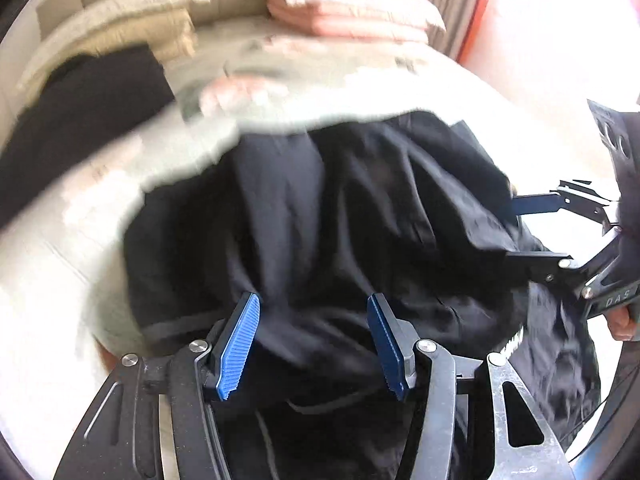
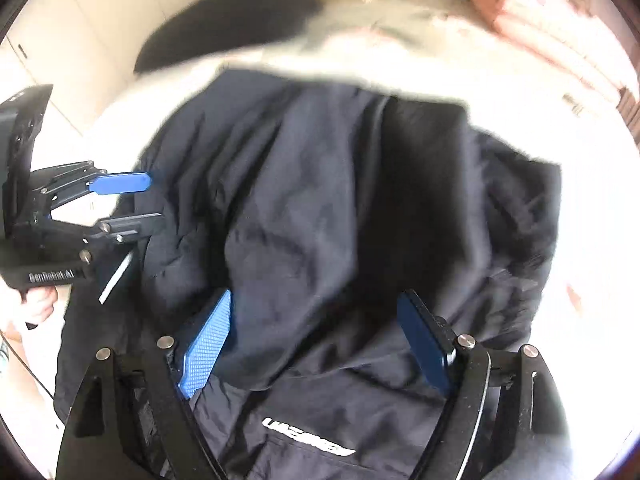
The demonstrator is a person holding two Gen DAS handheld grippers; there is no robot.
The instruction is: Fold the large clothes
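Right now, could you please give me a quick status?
Left gripper and right gripper: jaws open, empty. Dark jacket rumpled on bed. Nothing in the way.

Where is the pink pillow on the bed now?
The pink pillow lies at the far end of the bed, beyond the dark jacket. It shows at top centre in the left wrist view and at top right in the right wrist view.

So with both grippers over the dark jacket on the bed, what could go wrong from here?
1. Both sets of jaws stand apart with nothing pinched, so the jacket may slump out of its fold.
2. Its lower part hangs off the bed edge; its weight could drag the rest down.
3. The left gripper and right gripper work close together and could pinch bunched wrinkles instead of an edge.
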